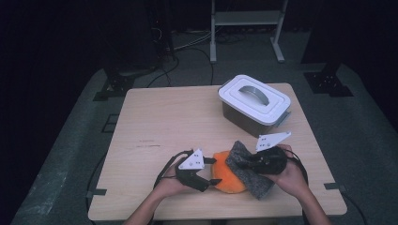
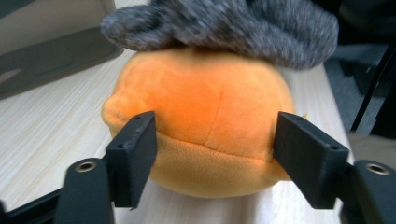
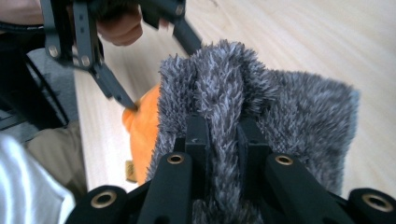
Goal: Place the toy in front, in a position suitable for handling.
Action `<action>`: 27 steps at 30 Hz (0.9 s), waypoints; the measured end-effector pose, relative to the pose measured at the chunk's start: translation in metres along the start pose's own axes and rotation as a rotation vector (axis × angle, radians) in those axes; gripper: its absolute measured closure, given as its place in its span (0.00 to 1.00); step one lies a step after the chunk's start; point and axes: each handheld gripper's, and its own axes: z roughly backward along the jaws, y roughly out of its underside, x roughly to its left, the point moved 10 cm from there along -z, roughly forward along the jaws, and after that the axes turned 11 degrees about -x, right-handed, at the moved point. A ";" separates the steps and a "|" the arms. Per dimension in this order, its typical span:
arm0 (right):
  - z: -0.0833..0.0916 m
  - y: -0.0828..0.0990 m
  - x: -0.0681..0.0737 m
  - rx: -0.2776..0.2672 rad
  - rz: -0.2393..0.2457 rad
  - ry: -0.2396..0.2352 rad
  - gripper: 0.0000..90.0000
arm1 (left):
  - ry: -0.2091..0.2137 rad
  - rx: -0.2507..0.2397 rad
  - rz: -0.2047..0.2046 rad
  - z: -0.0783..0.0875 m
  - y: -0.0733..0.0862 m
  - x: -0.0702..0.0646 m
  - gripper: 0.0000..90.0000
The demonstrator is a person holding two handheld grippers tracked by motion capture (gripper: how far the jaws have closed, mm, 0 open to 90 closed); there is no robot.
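You have open table (image 1: 159,122) across the whole left half and along the far edge. The lidded box (image 1: 254,104) blocks the far right corner. The plush (image 1: 227,178) and cloth (image 1: 247,169) block the near edge at centre.

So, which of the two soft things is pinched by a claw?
The grey fuzzy cloth: the right claw is shut on a fold of it. The orange plush only sits between the left claw's open jaws.
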 end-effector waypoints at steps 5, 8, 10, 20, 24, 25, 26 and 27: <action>0.003 0.007 0.018 0.044 -0.010 -0.079 0.86 | -0.041 0.013 -0.022 -0.005 -0.003 -0.003 0.33; 0.002 -0.001 0.023 0.046 0.033 -0.065 0.86 | -0.046 0.027 -0.049 -0.008 -0.001 -0.004 0.35; 0.000 -0.012 0.023 0.015 0.045 -0.046 0.86 | -0.036 0.022 -0.067 -0.009 -0.002 -0.006 0.37; -0.004 -0.008 0.008 0.045 0.048 -0.011 0.86 | -0.015 0.039 -0.111 -0.007 0.001 -0.011 0.39; 0.008 0.000 -0.001 0.042 0.022 0.017 0.86 | -0.017 0.012 -0.093 -0.006 -0.004 -0.010 0.39; 0.009 0.001 -0.001 0.037 0.017 0.012 0.86 | -0.025 -0.006 -0.075 -0.005 -0.007 -0.008 0.37; 0.009 0.002 0.000 0.037 0.020 0.007 0.86 | -0.033 -0.016 -0.068 -0.005 -0.010 -0.007 0.35; 0.008 0.003 0.002 0.040 0.020 0.002 0.86 | -0.044 -0.023 -0.070 -0.004 -0.011 -0.006 0.33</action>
